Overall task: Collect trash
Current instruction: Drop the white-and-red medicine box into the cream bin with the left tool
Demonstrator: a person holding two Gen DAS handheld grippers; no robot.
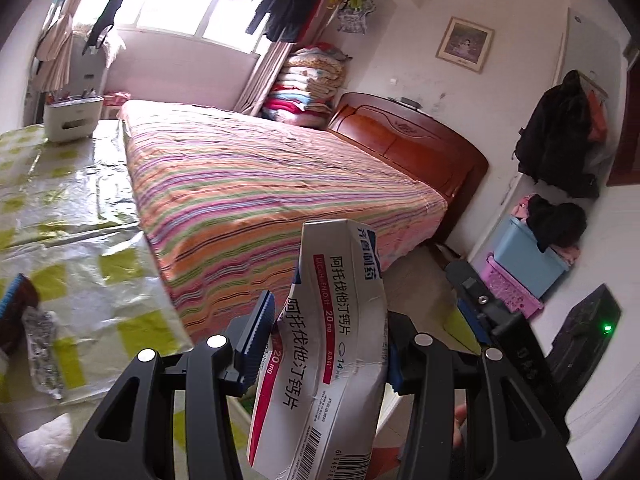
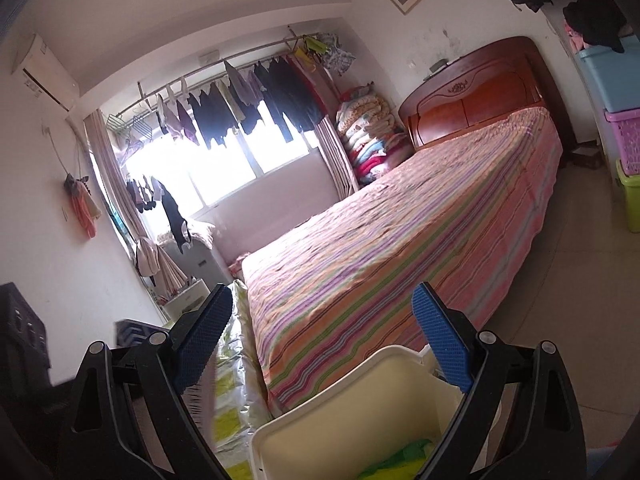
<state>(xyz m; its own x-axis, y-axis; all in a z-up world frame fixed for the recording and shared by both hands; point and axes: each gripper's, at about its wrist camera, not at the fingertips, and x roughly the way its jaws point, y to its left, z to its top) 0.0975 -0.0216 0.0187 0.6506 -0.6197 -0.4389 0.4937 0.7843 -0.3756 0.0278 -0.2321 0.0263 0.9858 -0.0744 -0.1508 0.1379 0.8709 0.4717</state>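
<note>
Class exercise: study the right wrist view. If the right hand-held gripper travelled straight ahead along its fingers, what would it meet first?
Probably the striped bed. The right hand-held gripper is open, and the cream bin sits below and between its fingers rather than ahead of them. Depth is uncertain in this fisheye view.

A white medicine box (image 1: 332, 344) with a red stripe, black Chinese lettering and a barcode at its lower end stands nearly upright, creased and dented along its length. It is pinched between the pads of the left gripper (image 1: 324, 340). A crumpled silver foil wrapper (image 1: 42, 350) lies flat on the checked tabletop (image 1: 80, 208). The cream bin (image 2: 360, 408) is open-topped with something green inside.
</note>
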